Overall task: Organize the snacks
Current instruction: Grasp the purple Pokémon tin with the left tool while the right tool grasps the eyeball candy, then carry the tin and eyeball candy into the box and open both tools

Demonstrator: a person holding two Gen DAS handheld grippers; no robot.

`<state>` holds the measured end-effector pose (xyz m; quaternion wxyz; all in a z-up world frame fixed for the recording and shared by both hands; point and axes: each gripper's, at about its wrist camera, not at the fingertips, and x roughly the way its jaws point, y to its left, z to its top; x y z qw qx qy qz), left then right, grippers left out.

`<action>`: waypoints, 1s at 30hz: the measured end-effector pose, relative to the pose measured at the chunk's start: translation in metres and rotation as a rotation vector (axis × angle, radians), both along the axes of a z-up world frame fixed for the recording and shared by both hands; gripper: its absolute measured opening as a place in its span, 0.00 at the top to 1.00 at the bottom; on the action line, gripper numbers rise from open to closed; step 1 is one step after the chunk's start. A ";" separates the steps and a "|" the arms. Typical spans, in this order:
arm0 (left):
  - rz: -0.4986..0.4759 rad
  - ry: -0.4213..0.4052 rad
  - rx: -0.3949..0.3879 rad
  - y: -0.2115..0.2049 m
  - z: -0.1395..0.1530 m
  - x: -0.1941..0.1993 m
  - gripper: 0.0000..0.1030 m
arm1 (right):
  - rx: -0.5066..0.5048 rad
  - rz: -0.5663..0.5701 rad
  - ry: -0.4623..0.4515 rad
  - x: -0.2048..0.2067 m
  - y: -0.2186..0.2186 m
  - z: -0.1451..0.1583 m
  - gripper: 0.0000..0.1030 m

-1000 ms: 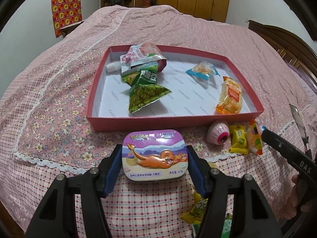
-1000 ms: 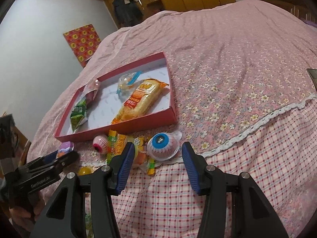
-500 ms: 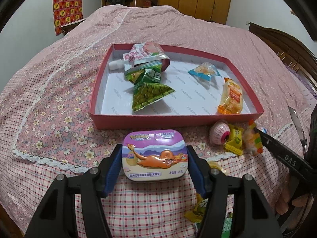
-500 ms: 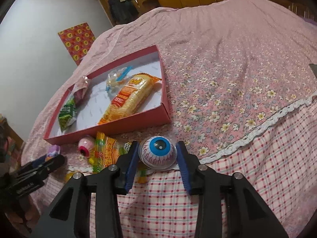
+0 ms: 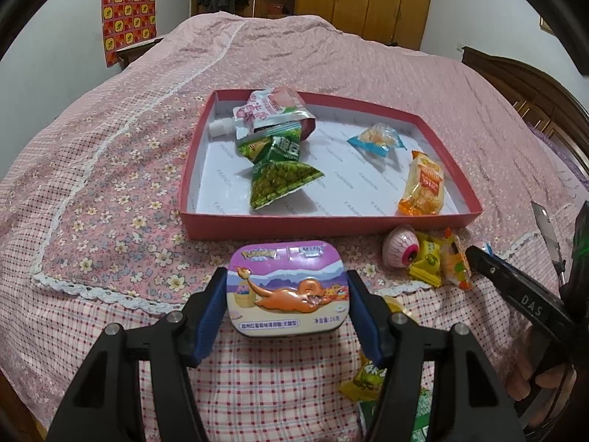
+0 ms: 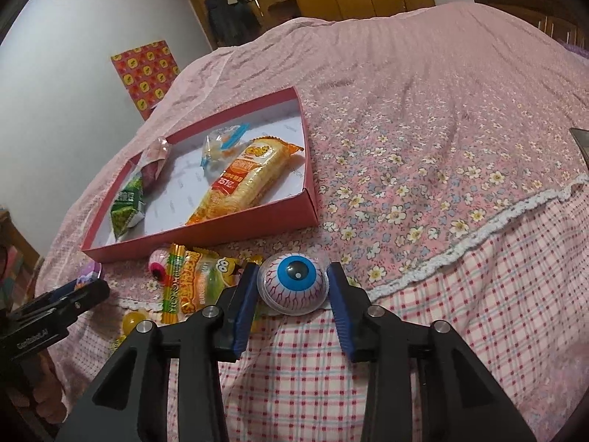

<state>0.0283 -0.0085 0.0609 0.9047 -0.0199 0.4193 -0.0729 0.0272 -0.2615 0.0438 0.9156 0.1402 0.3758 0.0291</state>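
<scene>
Since earlier frame, right gripper (image 6: 292,289) jaws closing onto blue eyeball candy (image 6: 294,283); now clamped on it; left gripper (image 5: 287,304) clamps tin (image 5: 286,287); we note red tray (image 5: 324,223) lies ahead of both, just beyond tin; left nearer.

Glossy metal tin (image 5: 287,289); matt cotton bedspread (image 5: 110,191).
</scene>
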 end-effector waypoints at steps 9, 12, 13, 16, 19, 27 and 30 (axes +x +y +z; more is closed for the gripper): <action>-0.012 -0.026 -0.019 0.003 0.012 -0.004 0.37 | 0.007 -0.013 0.013 -0.012 -0.002 0.009 0.63; -0.009 -0.030 -0.020 0.004 0.016 -0.003 0.37 | 0.004 0.003 0.004 -0.014 0.001 0.016 0.63; -0.009 -0.033 -0.021 0.004 0.017 -0.003 0.37 | 0.003 0.007 -0.002 -0.014 0.002 0.019 0.63; -0.013 -0.044 -0.026 0.004 0.022 -0.002 0.37 | -0.005 0.025 -0.020 -0.016 0.006 0.028 0.63; -0.017 -0.056 -0.034 0.004 0.028 -0.001 0.37 | -0.014 0.047 -0.036 -0.014 0.011 0.036 0.63; -0.030 -0.080 -0.029 -0.002 0.040 0.004 0.37 | -0.039 0.098 -0.054 -0.008 0.024 0.049 0.63; -0.040 -0.091 -0.021 -0.006 0.043 0.007 0.37 | -0.048 0.118 -0.049 -0.004 0.030 0.050 0.63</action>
